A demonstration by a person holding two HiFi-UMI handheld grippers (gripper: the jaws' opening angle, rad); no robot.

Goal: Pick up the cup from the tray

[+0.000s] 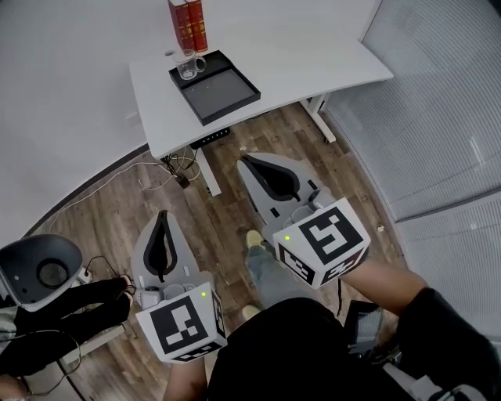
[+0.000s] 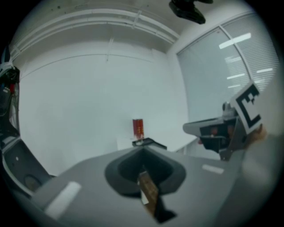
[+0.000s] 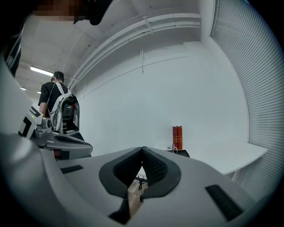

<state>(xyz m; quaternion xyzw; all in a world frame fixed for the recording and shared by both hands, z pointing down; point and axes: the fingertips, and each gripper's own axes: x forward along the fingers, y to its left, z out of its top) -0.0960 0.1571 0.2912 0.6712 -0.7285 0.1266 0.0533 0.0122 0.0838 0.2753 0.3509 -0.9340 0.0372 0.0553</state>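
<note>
I read this as an office room. A white counter (image 1: 313,55) on slim white legs stands against plain white walls, with two red books (image 1: 188,23) upright at its back edge. Slatted blinds (image 1: 438,102) cover the large windows on my right. The floor (image 1: 227,227) is wood-look plank, and loose cables (image 1: 117,184) trail across it under the counter. Strip lights (image 3: 42,71) run along the ceiling.

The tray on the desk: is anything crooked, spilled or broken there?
Nothing spilled or broken. The black tray sits slightly turned against the edges of the white desk; the glass cup stands upright in its far corner.
</note>
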